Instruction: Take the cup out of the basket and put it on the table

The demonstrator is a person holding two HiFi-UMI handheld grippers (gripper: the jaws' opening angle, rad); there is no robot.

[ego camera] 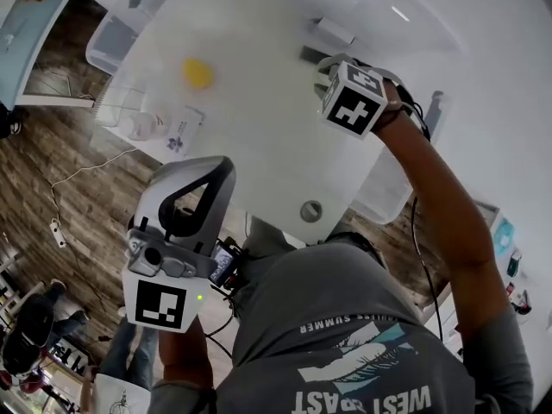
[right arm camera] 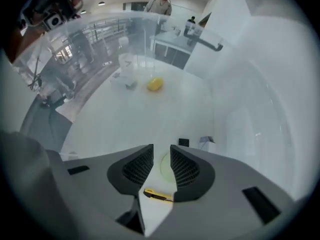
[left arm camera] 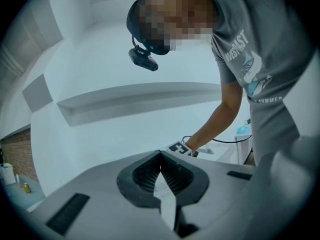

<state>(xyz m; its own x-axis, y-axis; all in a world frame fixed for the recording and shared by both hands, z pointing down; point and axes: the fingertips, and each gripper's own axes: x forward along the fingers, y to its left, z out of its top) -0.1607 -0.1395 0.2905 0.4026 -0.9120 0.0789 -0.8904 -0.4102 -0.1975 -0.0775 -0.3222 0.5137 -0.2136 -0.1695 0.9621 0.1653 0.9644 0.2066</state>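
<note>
On the white table [ego camera: 259,136], clear cups [ego camera: 142,126] stand at the far left edge beside a wire basket [ego camera: 110,102]; the cups [right arm camera: 127,70] also show far off in the right gripper view. My right gripper [right arm camera: 161,156] points steeply down at the table with its jaws apart. A pale round shape [right arm camera: 164,166] lies low between them, untouched by the pads; I cannot tell what it is. In the head view the right gripper [ego camera: 343,83] hangs over the table's right part, its jaws hidden under its marker cube. My left gripper [ego camera: 211,166] [left arm camera: 160,156] is held level off the table's near edge, tips together, empty.
A yellow object [ego camera: 197,73] [right arm camera: 155,84] lies on the table near the cups. A paper card [ego camera: 183,132] sits at the left edge and a round grommet [ego camera: 310,210] near the front edge. Clear plastic bins [ego camera: 112,37] stand beside the table. A small white box [ego camera: 332,31] lies beyond the right gripper.
</note>
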